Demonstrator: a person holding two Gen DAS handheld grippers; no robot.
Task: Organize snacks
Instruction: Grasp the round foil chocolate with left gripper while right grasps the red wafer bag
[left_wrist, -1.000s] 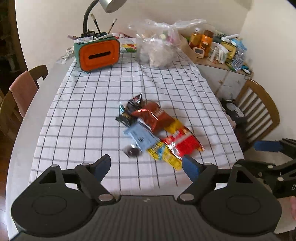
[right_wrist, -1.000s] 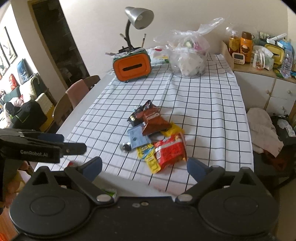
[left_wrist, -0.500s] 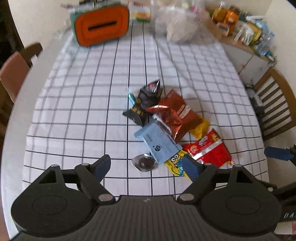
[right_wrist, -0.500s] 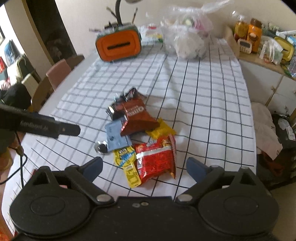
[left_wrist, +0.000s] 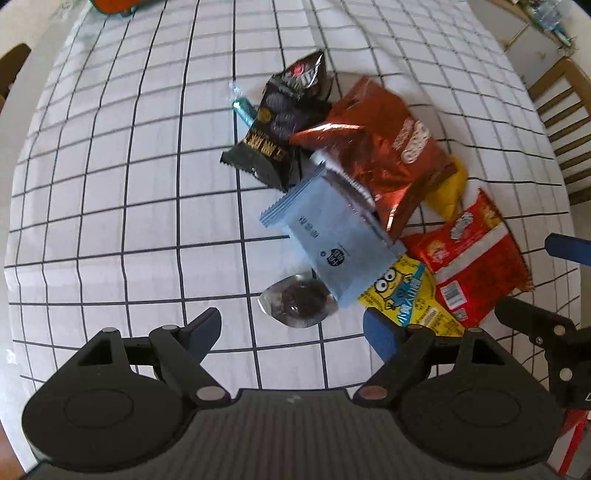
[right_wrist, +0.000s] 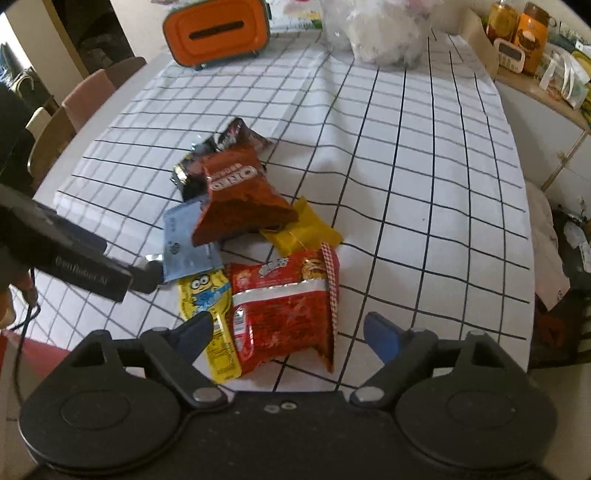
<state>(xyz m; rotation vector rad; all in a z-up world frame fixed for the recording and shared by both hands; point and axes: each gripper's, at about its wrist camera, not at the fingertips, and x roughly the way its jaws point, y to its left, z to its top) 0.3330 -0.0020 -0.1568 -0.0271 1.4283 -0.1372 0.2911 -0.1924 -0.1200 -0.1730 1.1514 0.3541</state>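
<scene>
Both hand-held grippers are held spread apart, empty: left hand-held gripper (left_wrist: 291, 326) over silver round snack (left_wrist: 297, 304), right hand-held gripper (right_wrist: 288, 332) framing red packet (right_wrist: 286, 306), lower centre, likely for pickup.

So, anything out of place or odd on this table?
Yes: the snacks lie in an overlapping heap. The brown Oreo bag rests on the light blue packet, which covers part of the Minions packet. Nothing looks spilled.

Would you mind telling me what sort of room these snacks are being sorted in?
Most likely a home dining room: a table under a checked tablecloth, wooden dining chairs pulled up around it, and a sideboard crowded with jars and bottles along the wall.
</scene>
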